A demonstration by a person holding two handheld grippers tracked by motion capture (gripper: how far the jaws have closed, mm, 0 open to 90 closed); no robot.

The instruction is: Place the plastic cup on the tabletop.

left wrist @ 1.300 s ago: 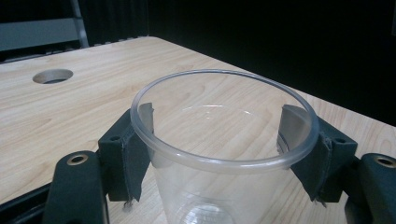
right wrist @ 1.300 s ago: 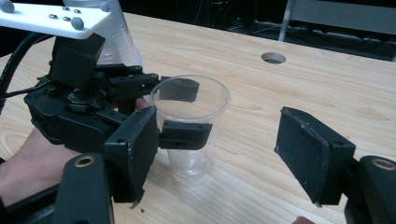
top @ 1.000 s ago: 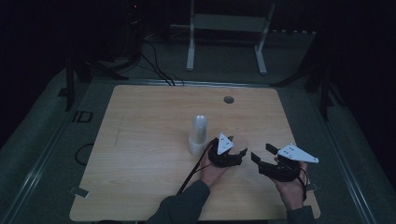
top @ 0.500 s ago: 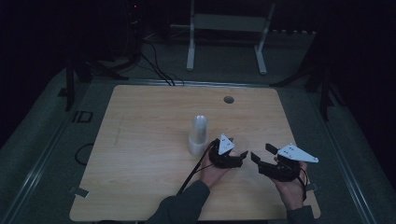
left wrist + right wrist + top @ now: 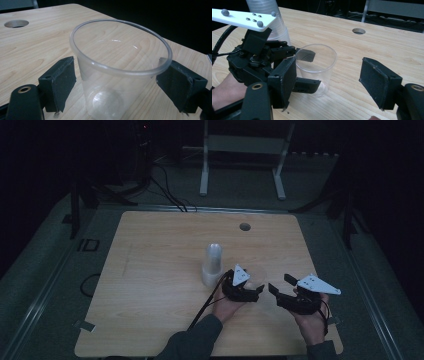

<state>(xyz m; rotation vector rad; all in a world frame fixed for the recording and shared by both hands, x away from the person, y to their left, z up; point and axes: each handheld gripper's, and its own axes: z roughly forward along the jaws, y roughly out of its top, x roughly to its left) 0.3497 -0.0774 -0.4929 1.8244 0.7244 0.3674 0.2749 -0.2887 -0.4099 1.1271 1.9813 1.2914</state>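
Dim room, pale wood-grain table [image 5: 150, 285]. Left gripper [image 5: 116, 82] is straddling a single clear, thin-walled plastic cup [image 5: 117, 72], padded jaws spread, seemingly not yet pinching. Right gripper [image 5: 332, 82] is waiting alongside, jaws apart, empty. Beyond, a ribbed cup stack [image 5: 212, 265] is standing upright.

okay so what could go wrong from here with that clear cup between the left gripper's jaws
1. The clear cup looks thin; if the left gripper closes hard, the wall could buckle or the cup pop out.
2. The stack of cups stands close behind, so a swing that way might topple it.
3. The right gripper is open nearby and could bump the cup.
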